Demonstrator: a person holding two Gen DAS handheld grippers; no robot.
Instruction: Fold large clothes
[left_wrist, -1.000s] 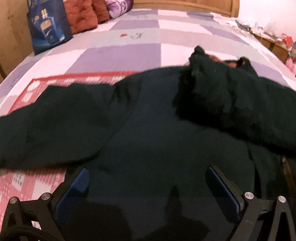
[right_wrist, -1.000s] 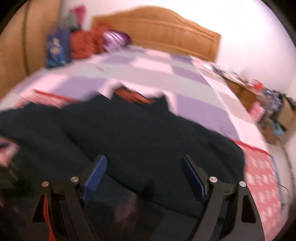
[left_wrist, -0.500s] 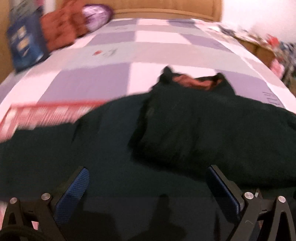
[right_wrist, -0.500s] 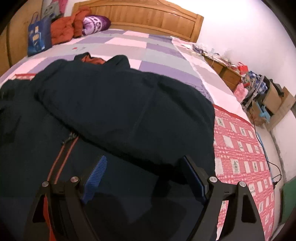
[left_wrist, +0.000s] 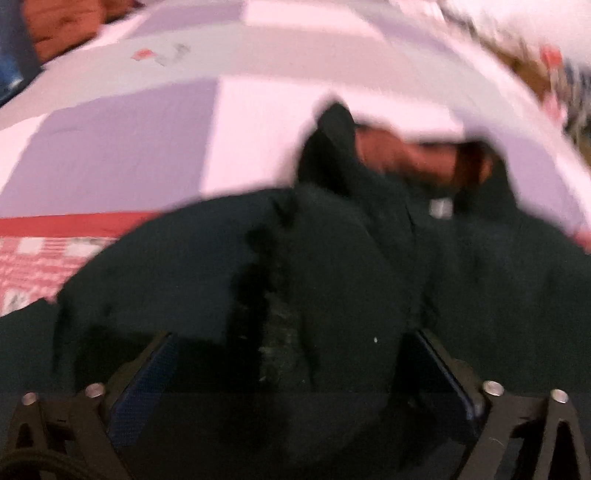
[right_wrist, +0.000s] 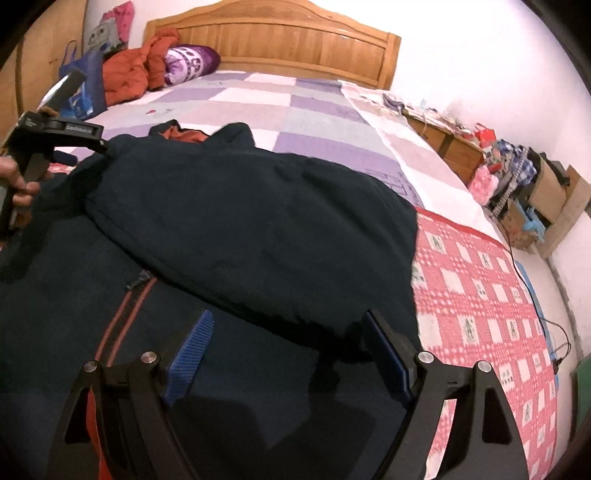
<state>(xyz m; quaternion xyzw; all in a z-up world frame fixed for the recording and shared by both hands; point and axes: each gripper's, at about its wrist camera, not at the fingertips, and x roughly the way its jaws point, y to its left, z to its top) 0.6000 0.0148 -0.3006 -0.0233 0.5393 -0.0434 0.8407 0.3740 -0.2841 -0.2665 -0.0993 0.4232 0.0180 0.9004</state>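
Note:
A large dark navy jacket (right_wrist: 240, 221) lies spread on the bed, one side folded over its front. Its orange-lined collar (left_wrist: 399, 155) points toward the headboard, and a red-trimmed zipper (right_wrist: 122, 314) shows at the lower left. My left gripper (left_wrist: 291, 334) hangs low over the jacket (left_wrist: 332, 277) below the collar. Its jaws are closing, with a ridge of dark cloth between them, and the pads do not visibly press on it. This view is blurred. My right gripper (right_wrist: 288, 314) stands open over the folded edge, holding nothing. The left gripper's body (right_wrist: 55, 136) and a hand (right_wrist: 18, 181) show at the jacket's left shoulder.
The bed has a purple and white checked quilt (right_wrist: 295, 110) with a red checked blanket (right_wrist: 480, 295) under the jacket. An orange coat (right_wrist: 129, 74), a purple pillow (right_wrist: 188, 62) and a blue bag (right_wrist: 85, 92) sit by the wooden headboard (right_wrist: 288, 44). Clutter (right_wrist: 517, 177) lines the floor at right.
The left view has slid across the jacket toward the collar and come closer to it, and its jaws stand slightly narrower. The right gripper shifted right earlier and has since kept still.

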